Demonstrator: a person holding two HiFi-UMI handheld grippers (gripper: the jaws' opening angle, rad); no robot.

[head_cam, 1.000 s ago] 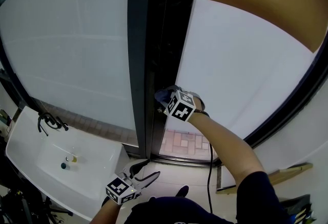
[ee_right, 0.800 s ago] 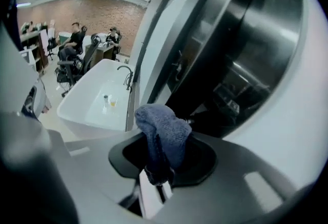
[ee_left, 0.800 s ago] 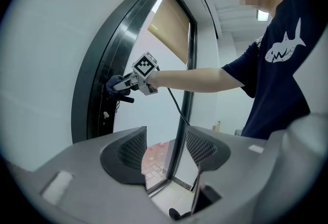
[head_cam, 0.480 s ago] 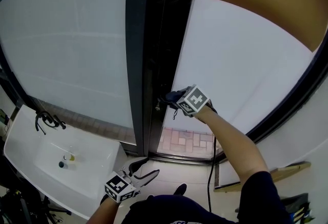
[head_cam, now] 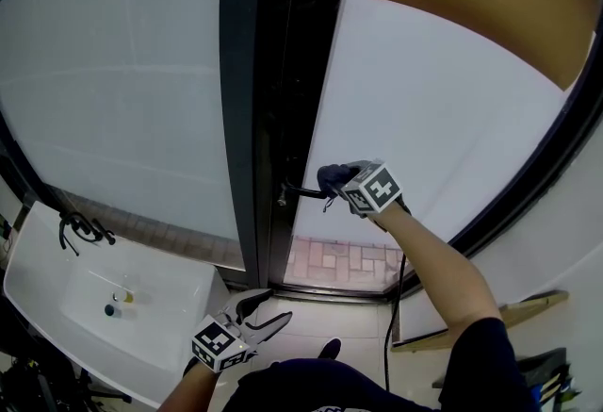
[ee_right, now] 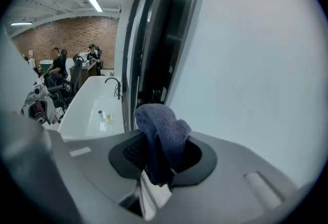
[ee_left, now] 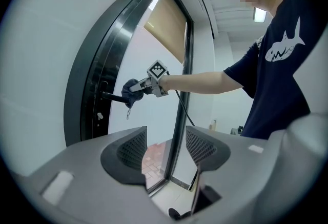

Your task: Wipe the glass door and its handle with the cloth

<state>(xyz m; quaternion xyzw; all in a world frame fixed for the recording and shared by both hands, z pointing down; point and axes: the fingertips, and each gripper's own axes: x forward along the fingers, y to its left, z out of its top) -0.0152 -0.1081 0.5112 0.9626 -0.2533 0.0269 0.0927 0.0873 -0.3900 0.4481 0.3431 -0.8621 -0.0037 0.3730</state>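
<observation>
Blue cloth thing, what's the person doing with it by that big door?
A person is cleaning the glass door. The right gripper is shut on the blue cloth and holds it at the end of the black handle. The left gripper hangs low near a white sink, jaws open and empty.

Place: I am in an open workroom, of the lab or office sort.
Far wall: bare brick wall (ee_right: 66,33) under ceiling strip lights (ee_right: 95,3).
Others: people (ee_right: 93,56) seated far off.
Beside me: white basin (head_cam: 104,292), dark-framed glass door (head_cam: 141,71).
</observation>
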